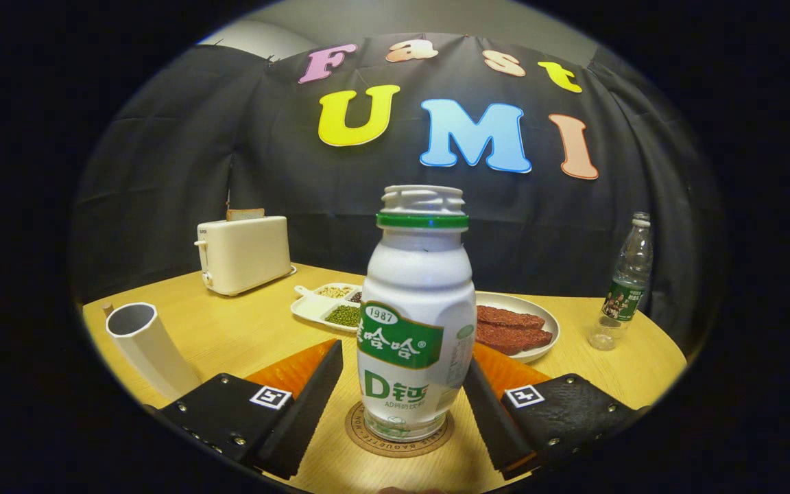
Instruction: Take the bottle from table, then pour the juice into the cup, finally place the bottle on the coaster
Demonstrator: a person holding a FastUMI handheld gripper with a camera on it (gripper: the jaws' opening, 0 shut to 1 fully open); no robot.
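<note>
- Gripper view looks across a light wooden round table (244, 329), with the white plastic juice bottle (417, 322) (green band at the neck, green label, no cap on) dead centre.
- That bottle stands upright on a round cork coaster (367, 436), right at the near edge of the table.
- Gripper (402, 405) has its fingers spread apart, one each side of the bottle. Left finger clearly has a gap to the bottle; right one sits super close to the bottle's side, but I honestly can't tell if it touches. So it's not clamped on anything.
- White tall cup (148, 343) sits toward the left edge of the table, just beyond the left finger, leaning in this fisheye look, open mouth up.
- Cream two-slot toaster (243, 254) is at the far left edge, with a slice of bread (244, 214) poking out the top.
- White divided tray (309, 307) of beans and grains sits mid-table behind the bottle, partly hidden by it.
- White round plate (546, 322) with reddish-brown meat slices (511, 328) is just right of the bottle, further back.
- Clear plastic water bottle (628, 281) stands near the right edge, well apart from everything else.
</note>
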